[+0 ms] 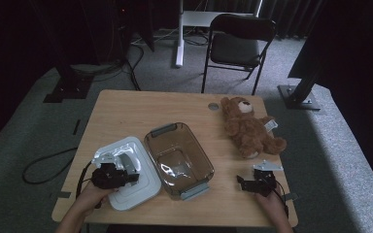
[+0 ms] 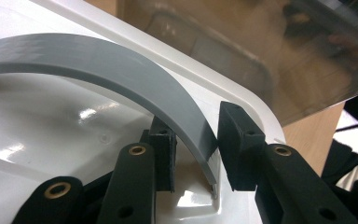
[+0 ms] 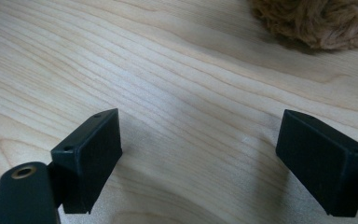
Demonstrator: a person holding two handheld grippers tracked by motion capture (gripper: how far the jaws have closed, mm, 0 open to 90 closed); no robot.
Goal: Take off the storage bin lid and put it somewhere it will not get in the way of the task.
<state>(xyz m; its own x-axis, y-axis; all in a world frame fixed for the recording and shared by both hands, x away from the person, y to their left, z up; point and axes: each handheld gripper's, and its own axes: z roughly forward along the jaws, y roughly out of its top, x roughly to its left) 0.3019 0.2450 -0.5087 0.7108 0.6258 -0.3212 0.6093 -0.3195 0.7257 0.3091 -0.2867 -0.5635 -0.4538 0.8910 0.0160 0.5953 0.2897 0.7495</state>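
White lid (image 1: 126, 177) lies on the table (image 1: 126, 109), touching the clear tub (image 1: 178, 158) on its left. Its grey arched handle (image 2: 121, 79) is clamped between the left gripper's (image 2: 193, 144) jaws, nearly closed. Judged: rigid plastic, light, glossy-slick; handle end is the sound hold. Right gripper (image 3: 198, 154) rests wide open, empty, near the teddy bear (image 1: 250, 128).

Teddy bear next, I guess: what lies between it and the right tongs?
Bare wooden table separates the right tongs from the teddy bear, in the right gripper view.
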